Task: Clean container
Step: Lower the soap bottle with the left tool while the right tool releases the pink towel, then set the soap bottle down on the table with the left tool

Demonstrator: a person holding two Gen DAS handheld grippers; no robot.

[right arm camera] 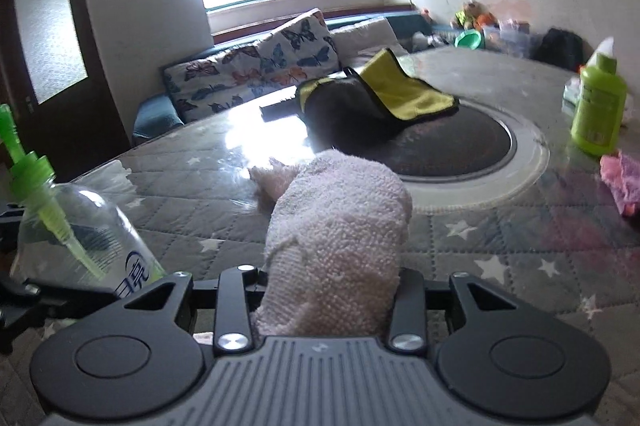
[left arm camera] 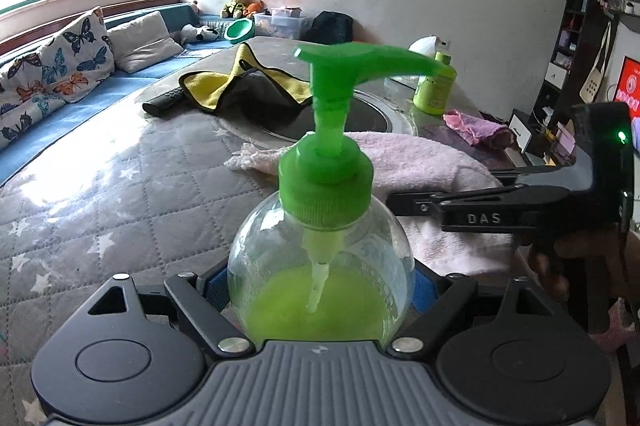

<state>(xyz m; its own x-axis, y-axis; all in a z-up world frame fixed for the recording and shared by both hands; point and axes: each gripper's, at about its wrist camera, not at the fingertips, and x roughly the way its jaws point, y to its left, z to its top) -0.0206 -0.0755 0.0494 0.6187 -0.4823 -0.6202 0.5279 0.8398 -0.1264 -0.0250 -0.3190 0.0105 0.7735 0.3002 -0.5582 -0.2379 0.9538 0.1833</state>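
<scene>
A clear pump bottle (left arm camera: 320,266) with a green pump head and green liquid in its lower part stands upright between the blue pads of my left gripper (left arm camera: 320,290), which is shut on it. The bottle also shows at the left edge of the right wrist view (right arm camera: 76,230). My right gripper (right arm camera: 332,290) is shut on a pale pink towel (right arm camera: 336,238) that bulges up between its fingers. In the left wrist view that towel (left arm camera: 420,166) lies just behind and right of the bottle, with the right gripper's black body (left arm camera: 500,210) beside it.
The round table (left arm camera: 120,194) has a grey quilted star cover under glass. A yellow and black cloth (right arm camera: 380,94) and a black remote (left arm camera: 164,102) lie at the far side by a dark round hob (right arm camera: 460,142). A green bottle (right arm camera: 598,106) and pink rag (right arm camera: 624,182) sit right.
</scene>
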